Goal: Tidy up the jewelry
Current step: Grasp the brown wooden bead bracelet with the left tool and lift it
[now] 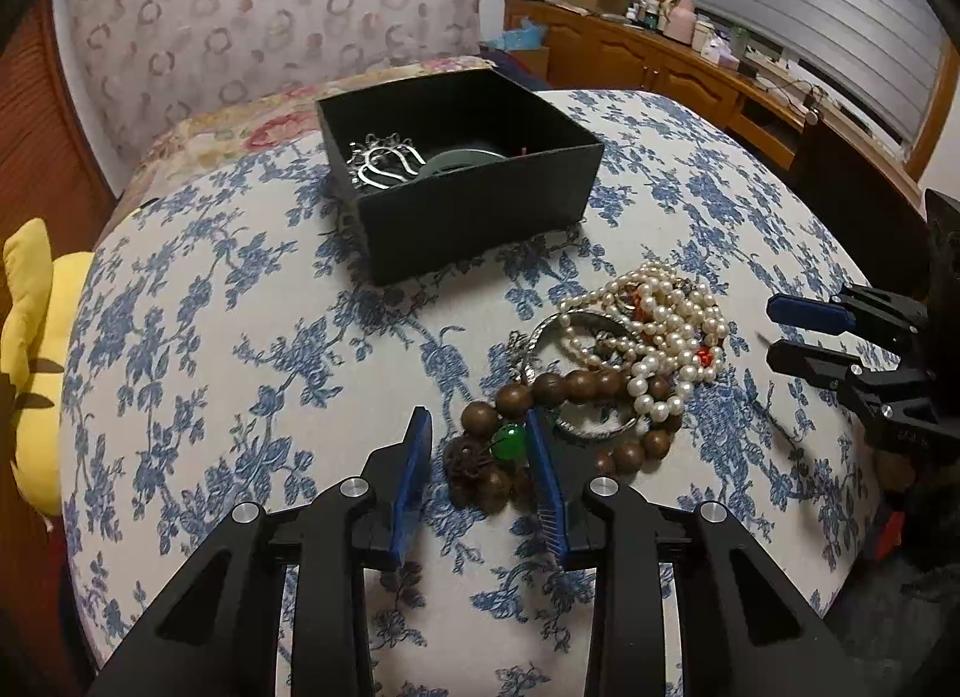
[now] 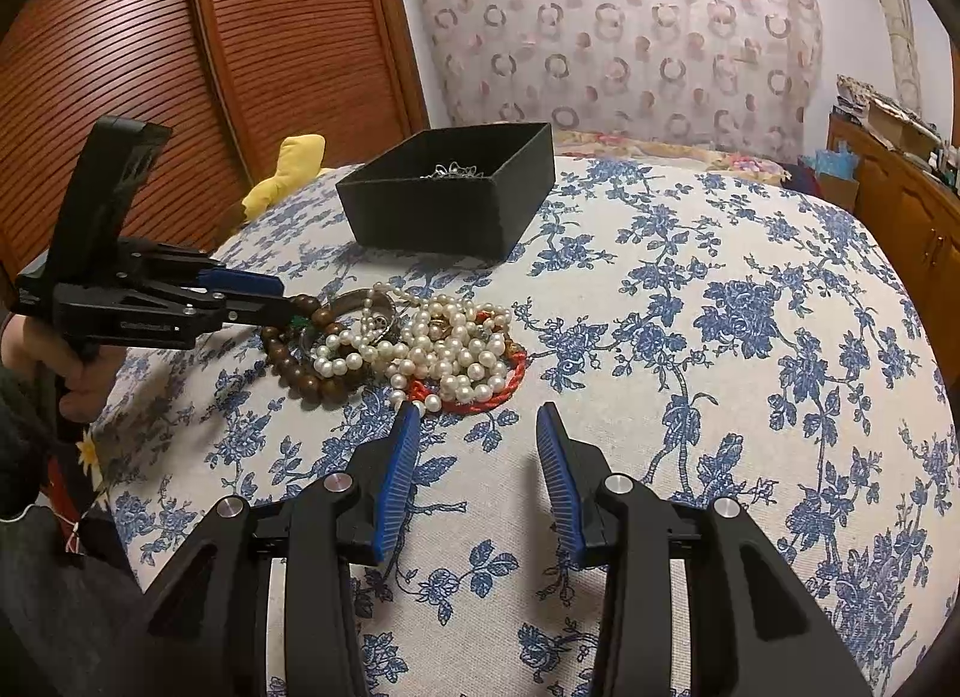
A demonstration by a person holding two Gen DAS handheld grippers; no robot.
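Item: left gripper (image 1: pixel 477 436). Jaws parted wide, straddling the near end of the wooden bead bracelet (image 1: pixel 564 388) with its green bead (image 1: pixel 509 436) between them; nothing clamped yet, though the right-hand pad looks to be touching beads.

Item: right gripper (image 2: pixel 477 427). Jaws wide open and empty, hovering just short of the heap, left fingertip near the red cord (image 2: pixel 480 397).

Item: jewelry heap, at 6 o'clock from the black box (image 1: pixel 474 217) on the floral bed cover (image 1: pixel 210 367).
- Wooden bracelet: round, matte brown beads on an elastic-looking string, with a knotted brown tassel end.
- Pearl strands (image 1: pixel 660 331): small glossy cream beads, looped several times over.
- Metal bangle (image 1: pixel 543 337): rigid silver ring, partly buried.
- Red cord: twisted, soft, under the pearls.

Item: black box, rigid card with matte walls, open top; already holds a silver hair ornament (image 1: pixel 384 162) and a pale green disc-like piece (image 1: pixel 462 156).

Risks, as judged:
- The bracelet runs under the pearls at its 1 o'clock side; a lift would probably drag pearls and bangle along, scattering them.
- Round, hard beads may roll out of a pad grip that closes on only one bead.
- The soft, yielding cover gives little support, so pressing down could bury beads instead of seating them.
- Both grippers converge on one heap; a collision seems possible.
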